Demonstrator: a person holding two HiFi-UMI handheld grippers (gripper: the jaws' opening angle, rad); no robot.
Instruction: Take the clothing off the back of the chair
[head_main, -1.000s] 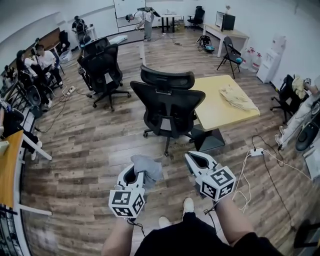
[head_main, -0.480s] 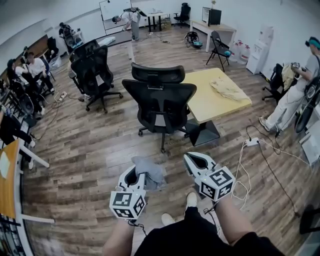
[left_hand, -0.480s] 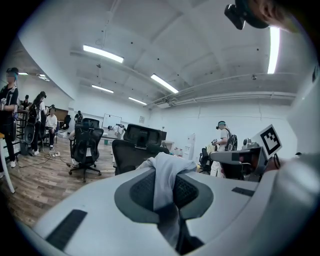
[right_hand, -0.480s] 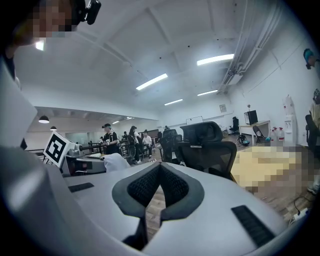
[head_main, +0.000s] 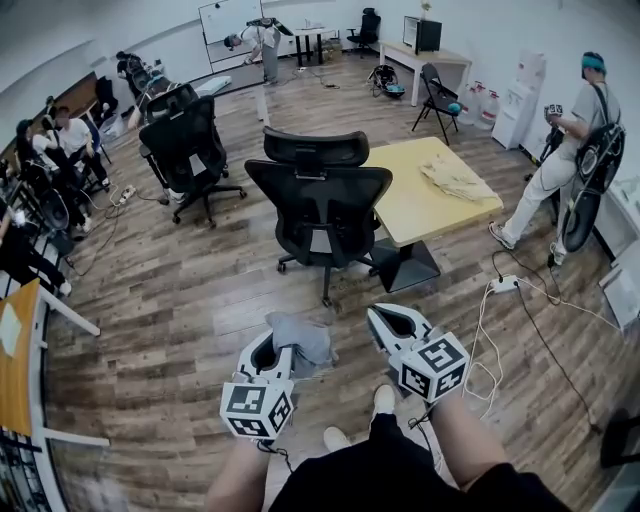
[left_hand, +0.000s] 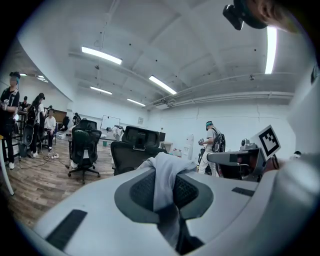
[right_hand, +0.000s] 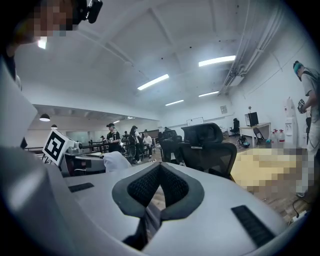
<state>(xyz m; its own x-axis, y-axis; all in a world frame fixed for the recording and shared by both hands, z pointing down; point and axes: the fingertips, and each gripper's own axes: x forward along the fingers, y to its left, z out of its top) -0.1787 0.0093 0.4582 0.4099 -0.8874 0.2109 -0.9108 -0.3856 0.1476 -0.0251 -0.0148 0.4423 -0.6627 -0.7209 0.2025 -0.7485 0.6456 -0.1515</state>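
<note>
Since a second ago, a person in white (head_main: 560, 150) with a teal cap has walked into the right side of the head view, near the water dispenser (head_main: 520, 100); both my grippers and the load have kept their places. Grey clothing (head_main: 298, 342): bunched, clamped in the jaws of my left gripper (head_main: 272, 350), held above the wooden floor (head_main: 180, 300) low in the head view, well apart from the chair (head_main: 320, 200) and off its back. Left gripper view: the clothing runs down between the two pads and spills over the tips, with the pads pressing on it from both sides. Right gripper (head_main: 386, 320): just beside the left one, at about the same height. In the right gripper view its jaws meet at the tips with nothing between them. Chair: black mesh office chair with a headrest, upright, back turned towards me. Yellow bench (head_main: 430, 215): just beside the chair on its right, whether touching I cannot tell; a crumpled light cloth (head_main: 455, 180) lies on it. Second black chair (head_main: 190, 150): left of the first, apart from it. White power strip (head_main: 505, 285) with cables lies on the floor to the right of the bench's base.
</note>
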